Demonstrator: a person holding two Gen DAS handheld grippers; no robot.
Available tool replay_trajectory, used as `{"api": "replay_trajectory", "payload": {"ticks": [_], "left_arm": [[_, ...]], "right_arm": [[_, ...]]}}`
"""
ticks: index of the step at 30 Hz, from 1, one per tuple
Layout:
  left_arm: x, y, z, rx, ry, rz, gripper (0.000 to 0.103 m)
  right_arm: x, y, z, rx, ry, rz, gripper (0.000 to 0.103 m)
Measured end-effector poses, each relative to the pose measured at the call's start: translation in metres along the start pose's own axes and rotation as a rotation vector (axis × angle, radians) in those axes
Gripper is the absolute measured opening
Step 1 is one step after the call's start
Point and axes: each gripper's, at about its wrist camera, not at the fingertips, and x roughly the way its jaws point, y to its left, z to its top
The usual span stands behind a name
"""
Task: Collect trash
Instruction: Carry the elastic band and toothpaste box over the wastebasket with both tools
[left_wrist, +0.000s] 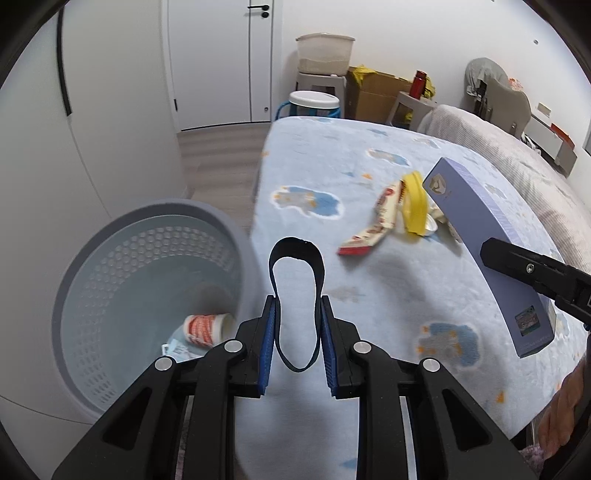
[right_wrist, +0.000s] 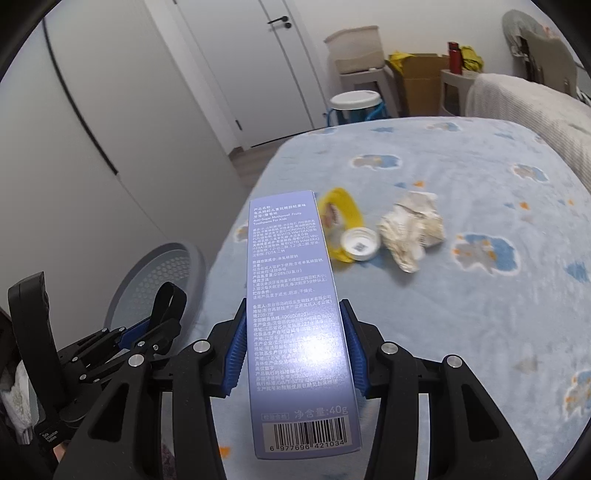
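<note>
My left gripper (left_wrist: 297, 306) is shut on a black elastic band (left_wrist: 295, 244), which loops up between the blue pads above the bed's near-left edge. Just to its left stands a grey perforated bin (left_wrist: 166, 208) holding an orange-and-white cup (left_wrist: 205, 326) and some paper. My right gripper (right_wrist: 293, 314) is shut on a long purple toothpaste box (right_wrist: 295, 295), held above the bed; the same box (left_wrist: 476, 236) shows at the right of the left wrist view. On the blanket lie a red-and-white wrapper (left_wrist: 376, 221), a yellow lid (right_wrist: 341, 210), a white cap (right_wrist: 360, 243) and crumpled paper (right_wrist: 410, 229).
The bed carries a light blue cloud-pattern blanket (right_wrist: 461, 332). White wardrobe doors (left_wrist: 110, 110) stand behind the bin. Cardboard boxes (left_wrist: 373, 92), stools and a white-lidded tub (left_wrist: 314, 101) crowd the far wall. A person's hand (left_wrist: 561, 417) shows at the lower right.
</note>
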Motion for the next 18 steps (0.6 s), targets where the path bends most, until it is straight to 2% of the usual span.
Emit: {"api": "replay_trajectory", "payload": {"ticks": [11,18], "left_arm": [[-0.015,0.073,-0.001,-0.066,-0.015,0.092,0.022],[-0.021,0.115,0.001,-0.117,-0.023,0.138,0.022]], "right_arm": [[0.044,0.079,0.012,-0.107,0.054,0.13,0.046],[0.071,0.123,0.018,-0.179,0.098,0.166,0.046]]}}
